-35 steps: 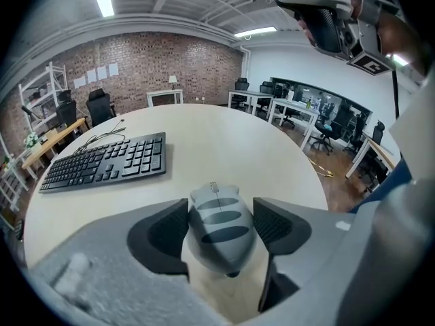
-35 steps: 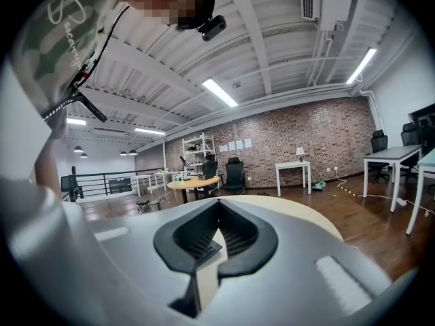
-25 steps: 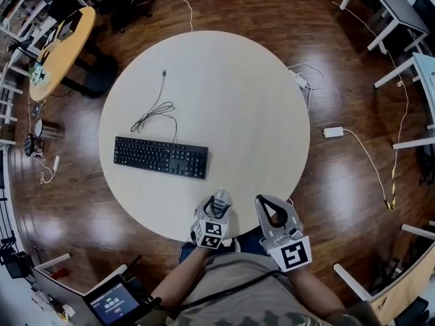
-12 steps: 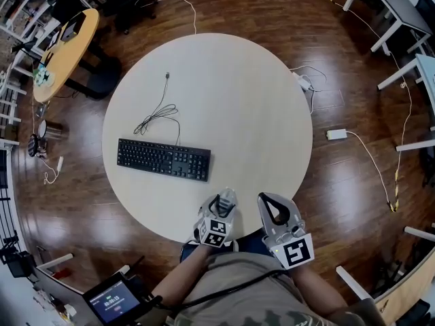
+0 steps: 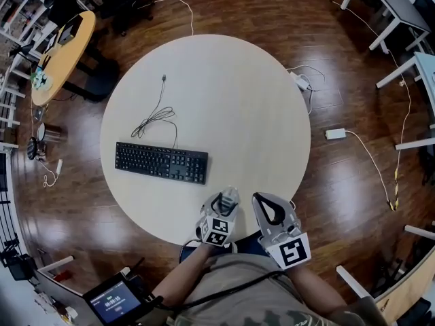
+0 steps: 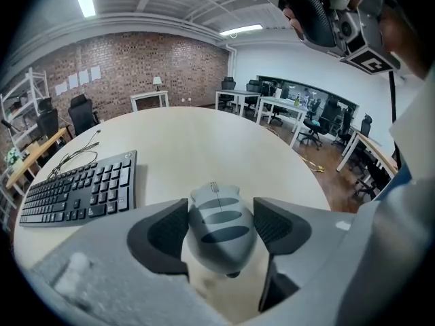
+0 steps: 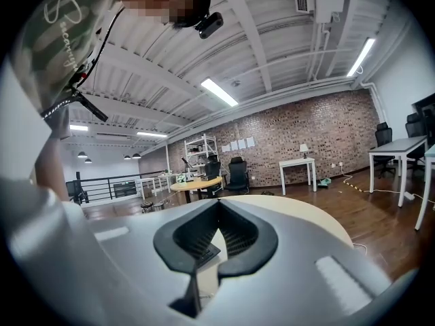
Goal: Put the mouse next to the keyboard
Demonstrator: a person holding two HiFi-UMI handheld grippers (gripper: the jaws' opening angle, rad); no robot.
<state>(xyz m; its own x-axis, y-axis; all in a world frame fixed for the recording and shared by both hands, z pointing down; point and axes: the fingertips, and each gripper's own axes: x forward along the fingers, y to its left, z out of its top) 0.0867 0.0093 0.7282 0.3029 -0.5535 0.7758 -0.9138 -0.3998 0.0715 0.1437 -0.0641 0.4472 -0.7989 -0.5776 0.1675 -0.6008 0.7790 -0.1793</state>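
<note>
Right, the round pale table fills most of my head view, and the black keyboard lies flat on its left half, long side towards me. My two grippers sit side by side at the table edge nearest me, off the keyboard's right end and closer to me than it. The right gripper is the farther of the two from the keyboard; its jaws meet at the tips and hold nothing. The left gripper points out over the table, jaws pressed on either flank of the mouse. That mouse is light grey with darker oval bands across its back and a small wheel at the nose, which points away from me. It is near the keyboard's right end without touching it. A thin black cable lies looped on the table just beyond the keyboard.
</note>
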